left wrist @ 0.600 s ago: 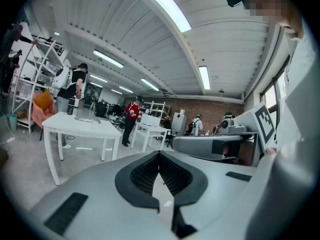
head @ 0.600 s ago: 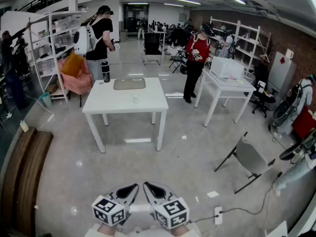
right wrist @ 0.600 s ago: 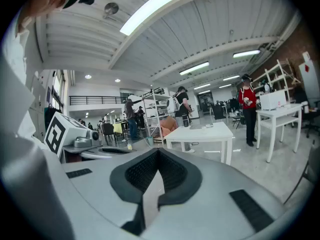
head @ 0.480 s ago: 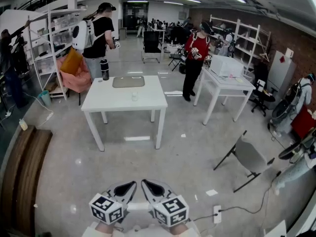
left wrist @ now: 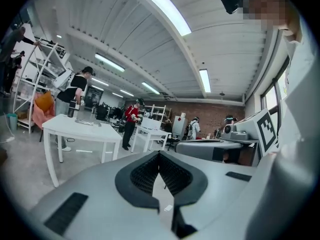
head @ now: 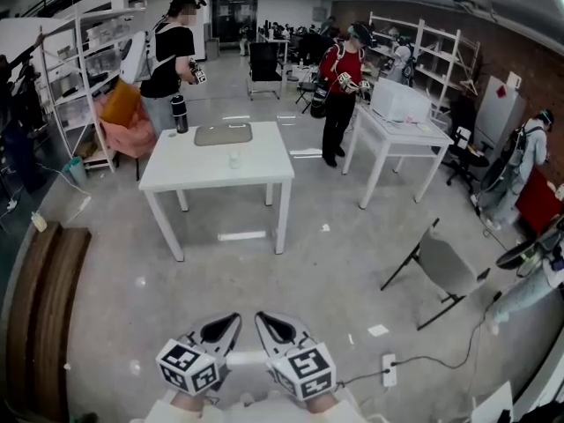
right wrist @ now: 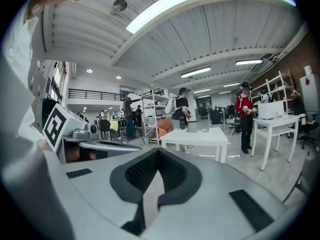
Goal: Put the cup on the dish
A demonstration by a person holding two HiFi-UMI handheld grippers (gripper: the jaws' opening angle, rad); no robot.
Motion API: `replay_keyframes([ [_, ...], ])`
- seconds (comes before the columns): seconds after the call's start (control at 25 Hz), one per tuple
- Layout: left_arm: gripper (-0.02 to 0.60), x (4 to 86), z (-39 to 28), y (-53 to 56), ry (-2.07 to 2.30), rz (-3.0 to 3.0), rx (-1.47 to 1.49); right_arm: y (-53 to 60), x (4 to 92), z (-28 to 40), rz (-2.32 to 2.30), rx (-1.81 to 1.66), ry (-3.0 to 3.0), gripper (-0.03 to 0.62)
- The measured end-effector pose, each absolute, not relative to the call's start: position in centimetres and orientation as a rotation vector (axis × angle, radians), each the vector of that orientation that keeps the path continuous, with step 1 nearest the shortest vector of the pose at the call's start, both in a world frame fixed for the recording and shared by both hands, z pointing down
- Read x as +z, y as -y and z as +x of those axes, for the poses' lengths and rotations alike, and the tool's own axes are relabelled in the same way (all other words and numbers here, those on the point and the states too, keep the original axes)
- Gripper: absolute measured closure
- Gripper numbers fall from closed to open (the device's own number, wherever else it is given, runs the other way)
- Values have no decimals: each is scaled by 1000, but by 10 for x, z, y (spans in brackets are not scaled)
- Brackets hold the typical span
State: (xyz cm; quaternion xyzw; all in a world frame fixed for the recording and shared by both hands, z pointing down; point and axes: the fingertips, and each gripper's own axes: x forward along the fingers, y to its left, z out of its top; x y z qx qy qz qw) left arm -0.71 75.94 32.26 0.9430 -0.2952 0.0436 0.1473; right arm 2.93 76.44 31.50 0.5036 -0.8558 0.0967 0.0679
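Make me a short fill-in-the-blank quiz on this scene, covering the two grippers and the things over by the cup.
1. The left gripper and the right gripper both have their jaws ____, with nothing between them.
2. The cup stands on the white ____, apart from the dish.
3. In the head view, the dark bottle stands to the ____ of the dish.

Missing words: shut; table; left.
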Motion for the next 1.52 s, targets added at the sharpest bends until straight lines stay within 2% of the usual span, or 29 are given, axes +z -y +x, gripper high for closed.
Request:
replay_keyframes([
  [0.28,586,331,-2,-754,833,2710,163,-764,318,39,1484,222,2567,580],
  [0.88,586,372,37,-754,838,2641,210,-758,361,75,1391,315,2551,580],
  [1.2,586,383,32,-681,855,2620,192,-687,367,73,1460,259,2527,580],
  [1.52,586,374,2,-550,849,2631,175,-553,348,55,1527,230,2536,580],
])
